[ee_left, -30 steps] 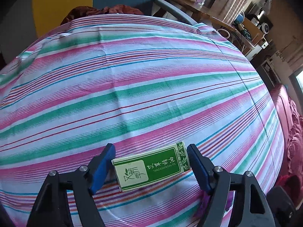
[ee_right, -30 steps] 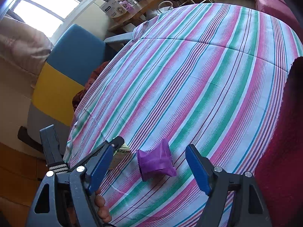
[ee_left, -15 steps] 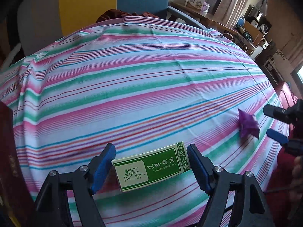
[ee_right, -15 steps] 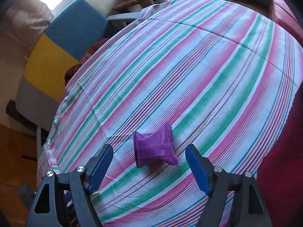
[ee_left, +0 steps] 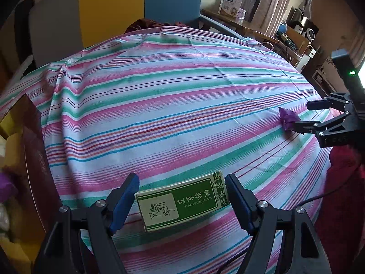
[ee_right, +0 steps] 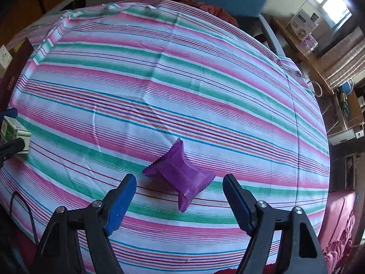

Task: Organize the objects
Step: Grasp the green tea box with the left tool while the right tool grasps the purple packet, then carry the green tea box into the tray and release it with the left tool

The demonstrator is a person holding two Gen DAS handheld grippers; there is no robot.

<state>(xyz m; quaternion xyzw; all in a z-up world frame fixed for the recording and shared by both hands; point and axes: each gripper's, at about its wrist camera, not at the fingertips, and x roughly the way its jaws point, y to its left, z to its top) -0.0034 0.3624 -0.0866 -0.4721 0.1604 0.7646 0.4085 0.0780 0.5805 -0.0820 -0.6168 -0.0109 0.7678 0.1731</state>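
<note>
A green and white essential-oil box (ee_left: 181, 204) sits crosswise between the blue pads of my left gripper (ee_left: 181, 199), which is shut on it above the striped cloth (ee_left: 173, 114). The box also shows at the left edge of the right wrist view (ee_right: 14, 132). A purple snack packet (ee_right: 180, 174) lies on the cloth just ahead of my right gripper (ee_right: 180, 196), whose jaws are open on either side of it. In the left wrist view the packet (ee_left: 288, 118) lies at the far right between the right gripper's fingers (ee_left: 319, 105).
A dark red box (ee_left: 34, 159) with yellow lining stands open at the cloth's left edge, with soft items inside. A blue, yellow and grey chair (ee_left: 136, 6) stands behind the table. A cluttered desk (ee_left: 262, 29) is at the back right. Red fabric (ee_left: 342, 182) lies at the right.
Both grippers have swung left across the cloth. The left one still holds the green box, and the dark red box has come into view. The purple packet has turned between the open right jaws.
</note>
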